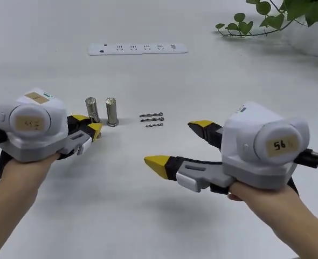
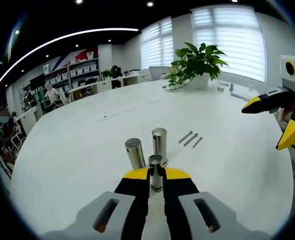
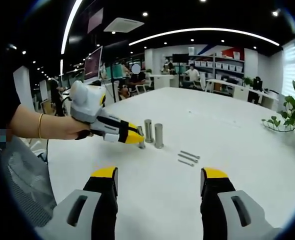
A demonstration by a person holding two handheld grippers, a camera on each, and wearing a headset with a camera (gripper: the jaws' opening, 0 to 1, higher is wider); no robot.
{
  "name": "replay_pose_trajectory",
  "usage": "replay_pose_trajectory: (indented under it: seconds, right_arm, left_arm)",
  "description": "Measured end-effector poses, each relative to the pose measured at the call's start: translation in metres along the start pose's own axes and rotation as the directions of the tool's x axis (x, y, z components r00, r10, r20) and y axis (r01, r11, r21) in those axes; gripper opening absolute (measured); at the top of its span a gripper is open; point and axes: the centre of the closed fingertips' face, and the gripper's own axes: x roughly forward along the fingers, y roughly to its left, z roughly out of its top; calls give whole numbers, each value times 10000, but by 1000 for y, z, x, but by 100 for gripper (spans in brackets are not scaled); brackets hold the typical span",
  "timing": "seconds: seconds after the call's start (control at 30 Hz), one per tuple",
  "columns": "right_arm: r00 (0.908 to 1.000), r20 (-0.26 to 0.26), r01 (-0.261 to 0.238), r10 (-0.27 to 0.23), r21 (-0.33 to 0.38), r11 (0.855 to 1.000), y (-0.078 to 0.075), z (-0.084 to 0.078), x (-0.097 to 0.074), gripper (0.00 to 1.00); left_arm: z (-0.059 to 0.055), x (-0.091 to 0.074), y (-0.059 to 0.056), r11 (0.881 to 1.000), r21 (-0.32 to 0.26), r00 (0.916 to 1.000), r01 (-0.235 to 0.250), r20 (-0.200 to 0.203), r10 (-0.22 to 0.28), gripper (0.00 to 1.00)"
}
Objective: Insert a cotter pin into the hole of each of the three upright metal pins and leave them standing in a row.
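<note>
Two shiny upright metal pins (image 1: 91, 108) (image 1: 111, 111) stand side by side on the white table. A third metal pin (image 2: 155, 164) is upright between the yellow-tipped jaws of my left gripper (image 2: 156, 176), which is shut on it just in front of the other two pins (image 2: 135, 152) (image 2: 159, 144). Three thin cotter pins (image 1: 151, 120) lie in a small group to the right of the pins. My right gripper (image 1: 180, 144) hovers wide open with nothing in it, nearer than the cotter pins (image 3: 187, 158) and a little to their right.
A white power strip (image 1: 137, 48) lies at the far side of the table (image 1: 148, 216). A leafy plant (image 1: 277, 16) reaches in at the back right corner. Bare tabletop lies around the pins and in front of both grippers.
</note>
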Motion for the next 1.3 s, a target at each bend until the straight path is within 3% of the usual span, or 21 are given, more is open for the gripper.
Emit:
replay_pose_trajectory:
  seconds: [0.43, 0.83, 1.3]
  right_arm:
    - [9999, -39, 101, -101, 116, 9999, -3, -1, 2, 64]
    - [9999, -9, 111, -111, 125, 9999, -2, 0, 0, 64]
    - [9997, -243, -47, 47, -31, 10000, 0, -5, -1, 63]
  left_arm:
    - [0, 1, -3, 9986, 98, 9986, 522, 91, -523, 5]
    - [7, -6, -30, 9930, 429, 9937, 1104, 159, -1112, 5]
    - [8, -7, -50, 9889, 385, 9895, 1432, 160, -1439, 5]
